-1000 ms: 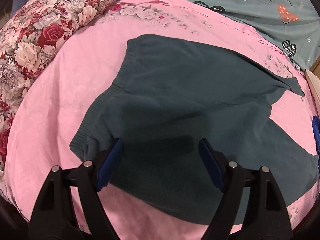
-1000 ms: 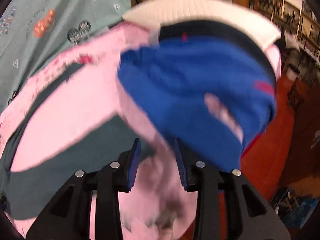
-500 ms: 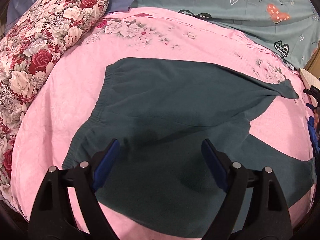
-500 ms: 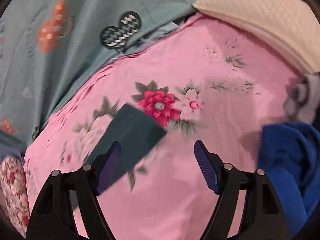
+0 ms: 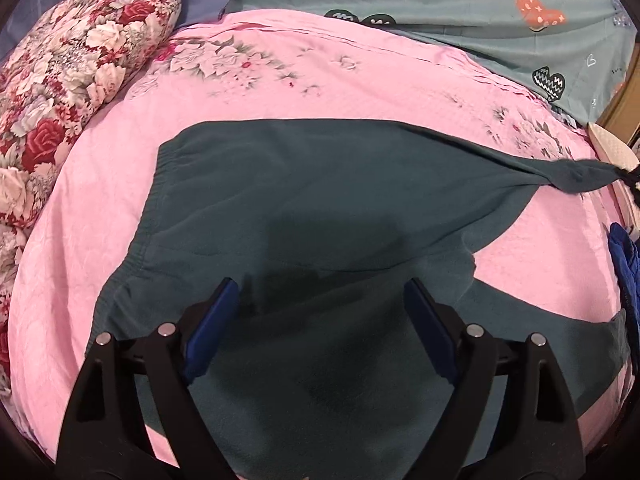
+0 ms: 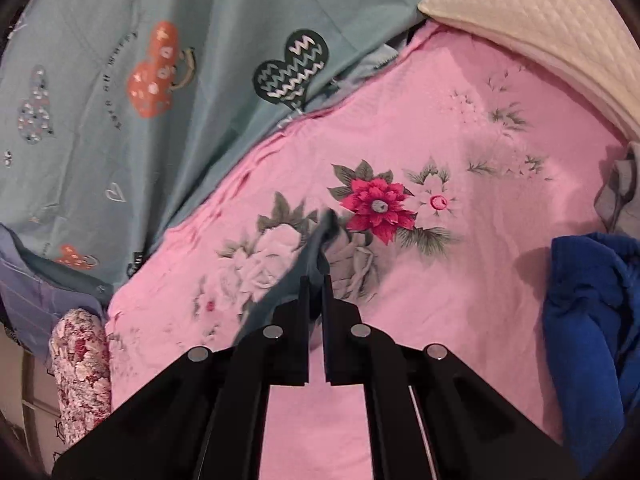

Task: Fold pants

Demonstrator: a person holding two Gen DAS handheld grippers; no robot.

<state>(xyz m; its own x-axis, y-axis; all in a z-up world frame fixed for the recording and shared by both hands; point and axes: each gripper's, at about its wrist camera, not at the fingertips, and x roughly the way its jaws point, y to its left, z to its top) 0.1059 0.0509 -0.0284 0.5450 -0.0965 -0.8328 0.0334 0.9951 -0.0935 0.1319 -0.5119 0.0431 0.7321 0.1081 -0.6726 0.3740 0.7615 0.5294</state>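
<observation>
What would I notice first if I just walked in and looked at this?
Dark teal pants spread flat across the middle of a bright pink flowered bedspread. The right claw is pinched shut on the end of one pant leg at the pants' far end, while the left claw hangs wide open over the waist end.

pants (image 5: 320, 208) on bedspread (image 5: 280, 92), pillow (image 5: 72, 64) left

A pink floral bedspread (image 5: 304, 80) covers the bed. At its far left lies a red-and-white rose-patterned pillow (image 5: 68, 68); along the far side lies a grey-green sheet printed with hearts (image 5: 480, 12). At the right edge sit a cream quilted cushion (image 6: 532, 28) and a crumpled blue fleece cloth (image 6: 588, 320).
</observation>
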